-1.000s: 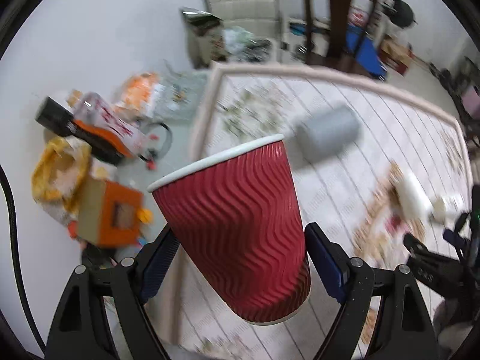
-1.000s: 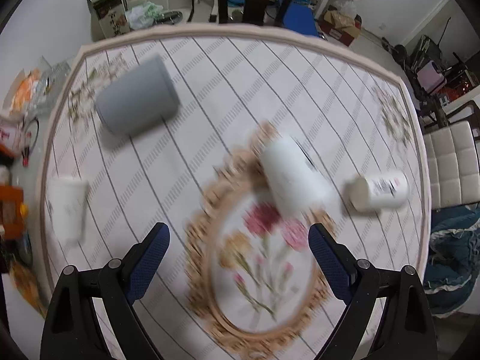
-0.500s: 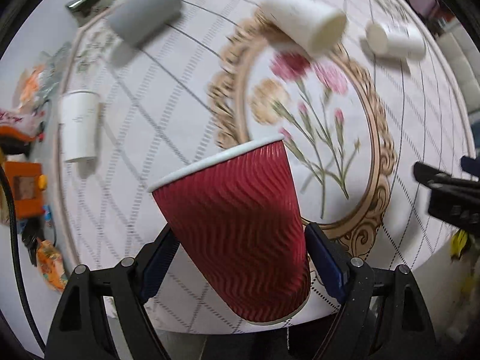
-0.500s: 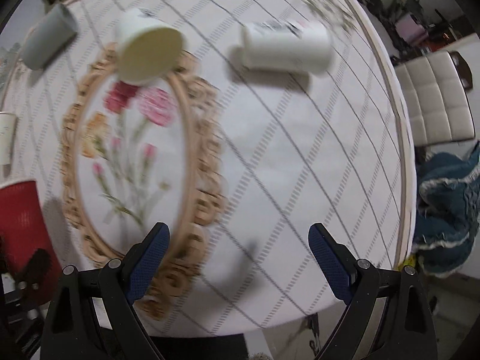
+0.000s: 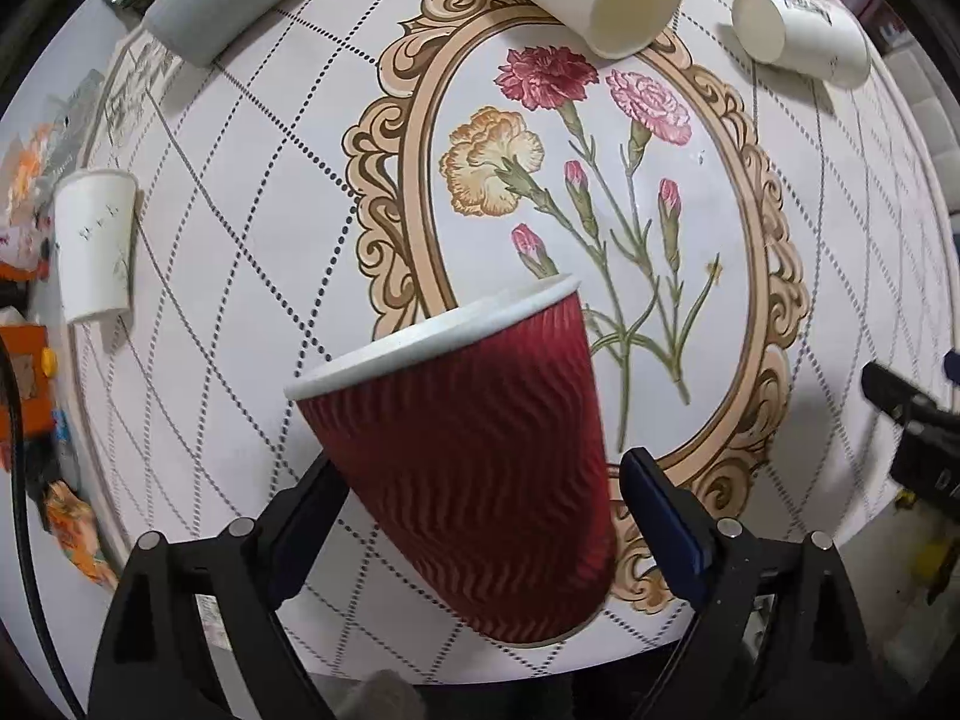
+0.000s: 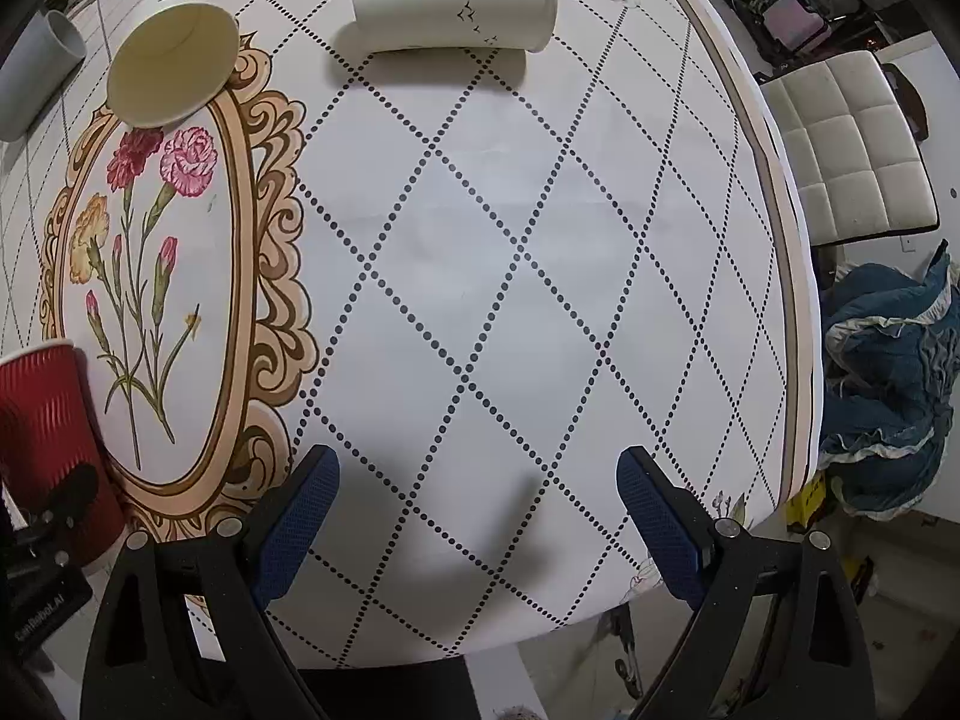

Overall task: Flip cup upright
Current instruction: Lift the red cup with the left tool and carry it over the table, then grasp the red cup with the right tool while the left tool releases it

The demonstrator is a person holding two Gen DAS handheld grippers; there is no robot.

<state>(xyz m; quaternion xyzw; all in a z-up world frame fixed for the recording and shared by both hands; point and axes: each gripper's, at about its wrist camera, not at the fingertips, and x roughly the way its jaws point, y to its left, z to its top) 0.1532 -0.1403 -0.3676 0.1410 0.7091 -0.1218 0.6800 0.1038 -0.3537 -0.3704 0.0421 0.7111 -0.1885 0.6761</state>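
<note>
Left gripper [image 5: 480, 516] fingers clamp the red ribbed paper cup [image 5: 474, 444] low on its wall, rim up, slightly tilted, at the near end of the oval floral frame [image 5: 774, 276] on the desk [image 6: 510, 300]; whether its base touches down I can't tell. Right gripper [image 6: 477, 516] fingers spread, empty, clear of it.

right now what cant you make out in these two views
- Base of the red cup: left wrist view, its own wall hides it, so contact with the table is unclear.
- Red cup in the right wrist view: cut by the left edge.
- Left gripper: right pad seems clear of the cup; the left contact is hidden behind it.
- Grey cup: right wrist view, cut by the left edge.
</note>
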